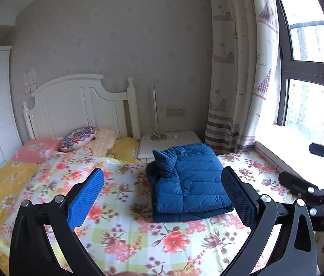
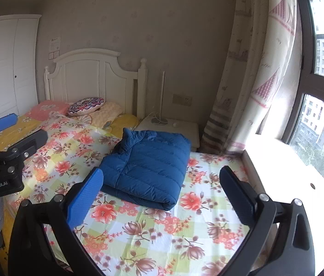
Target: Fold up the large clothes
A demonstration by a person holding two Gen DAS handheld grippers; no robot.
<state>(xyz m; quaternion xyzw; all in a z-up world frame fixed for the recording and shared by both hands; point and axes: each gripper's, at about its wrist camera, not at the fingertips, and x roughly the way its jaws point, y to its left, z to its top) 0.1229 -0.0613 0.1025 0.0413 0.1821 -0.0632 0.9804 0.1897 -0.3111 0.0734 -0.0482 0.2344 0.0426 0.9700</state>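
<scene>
"GenRobot.AI" marks the left gripper point(image 2: 14, 128); it and the right gripper point(image 2: 162, 188) hang spread, empty, near the folded blue jacket point(image 2: 148, 163) on the bed point(image 2: 139, 230).

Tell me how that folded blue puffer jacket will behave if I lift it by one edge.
The blue puffer jacket looks quilted and puffy, so probably light for its bulk. It is soft, stacked in loose layers, so lifting one edge would likely let the fold flop open. Its smooth shell may slip between the jaws.

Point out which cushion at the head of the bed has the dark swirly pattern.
The round patterned cushion, leaning on the cream pillow. The pink pillow beside it is pale with faint flowers; the yellow pillow is unpatterned.
</scene>
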